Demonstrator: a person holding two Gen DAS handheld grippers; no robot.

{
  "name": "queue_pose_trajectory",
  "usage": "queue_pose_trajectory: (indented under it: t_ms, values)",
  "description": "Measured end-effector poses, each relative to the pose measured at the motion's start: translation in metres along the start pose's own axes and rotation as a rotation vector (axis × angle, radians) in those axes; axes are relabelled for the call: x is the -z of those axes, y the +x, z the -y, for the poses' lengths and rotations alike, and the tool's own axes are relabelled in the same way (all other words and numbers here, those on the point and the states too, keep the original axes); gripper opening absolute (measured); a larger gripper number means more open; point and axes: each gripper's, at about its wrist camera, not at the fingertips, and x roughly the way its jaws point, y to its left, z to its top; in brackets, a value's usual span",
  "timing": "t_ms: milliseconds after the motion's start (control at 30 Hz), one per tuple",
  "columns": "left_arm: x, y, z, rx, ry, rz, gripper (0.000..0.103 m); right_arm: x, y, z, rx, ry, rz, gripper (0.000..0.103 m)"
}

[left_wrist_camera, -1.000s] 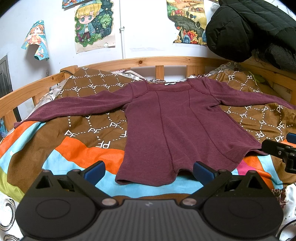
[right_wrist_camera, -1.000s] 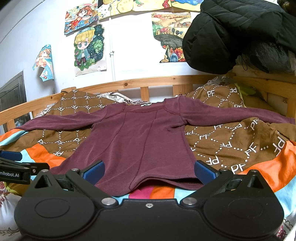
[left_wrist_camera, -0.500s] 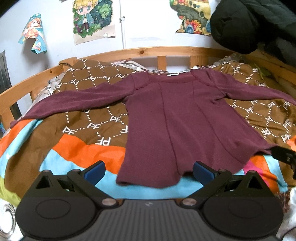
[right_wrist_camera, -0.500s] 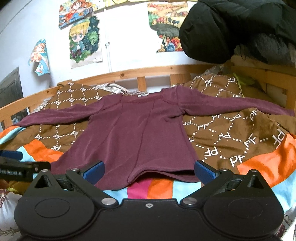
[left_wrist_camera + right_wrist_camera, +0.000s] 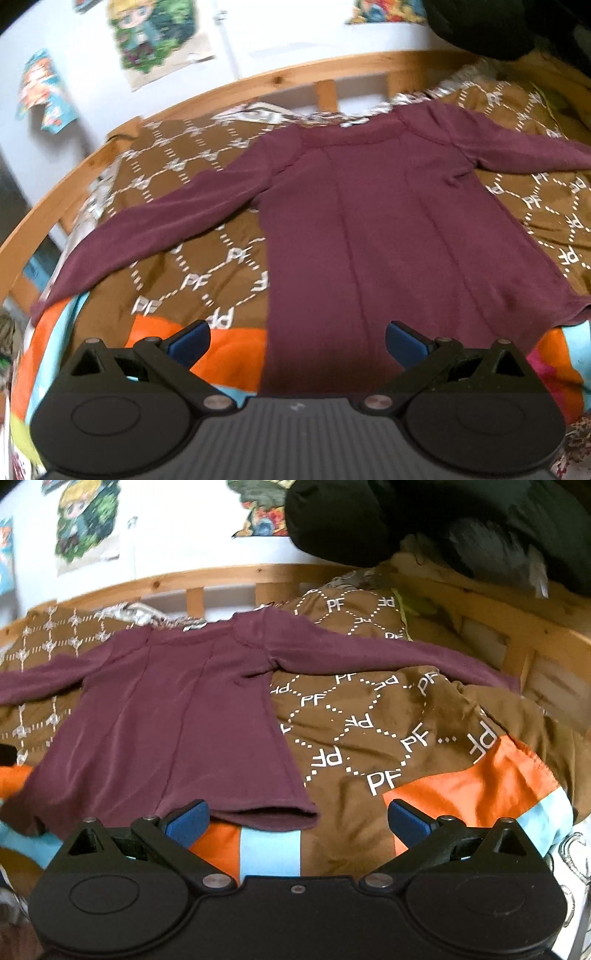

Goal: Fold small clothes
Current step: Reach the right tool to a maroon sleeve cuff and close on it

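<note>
Matt maroon knit top (image 5: 388, 229), glossy printed quilt (image 5: 388, 738), wooden bedframe (image 5: 295, 79)

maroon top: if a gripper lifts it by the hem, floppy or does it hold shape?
Probably floppy: the top lies flat and follows the blanket, with soft wrinkles at the armpit. The long sleeves would likely trail and drag. The hem curls slightly, so a pinch may catch one layer only. Both grippers are open.
</note>
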Motion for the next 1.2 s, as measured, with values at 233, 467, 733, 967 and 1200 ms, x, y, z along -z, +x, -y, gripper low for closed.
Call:
queue_pose_trajectory:
  t_ms: [233,467,733,967,1200]
  values:
    - [-0.03,0.006,0.046,0.057,0.149,-0.015,0.103,-0.009,-0.001,0.017,0.025,0.049,0.019,0.103]
    - [-0.058,0.024,0.091,0.047,0.203,0.029,0.103,-0.015,-0.019,0.051,-0.017,0.146,0.23,0.103]
    - [-0.072,0.053,0.108,0.092,0.185,0.067,0.103,-0.035,-0.017,0.091,0.105,0.245,0.347,0.103]
    - [-0.07,0.088,0.107,0.176,0.111,0.021,0.103,-0.069,0.018,0.111,0.139,0.24,0.308,0.103]
    - [-0.049,0.107,0.09,0.234,0.066,-0.019,0.103,-0.091,0.054,0.14,0.138,0.354,0.242,0.103]
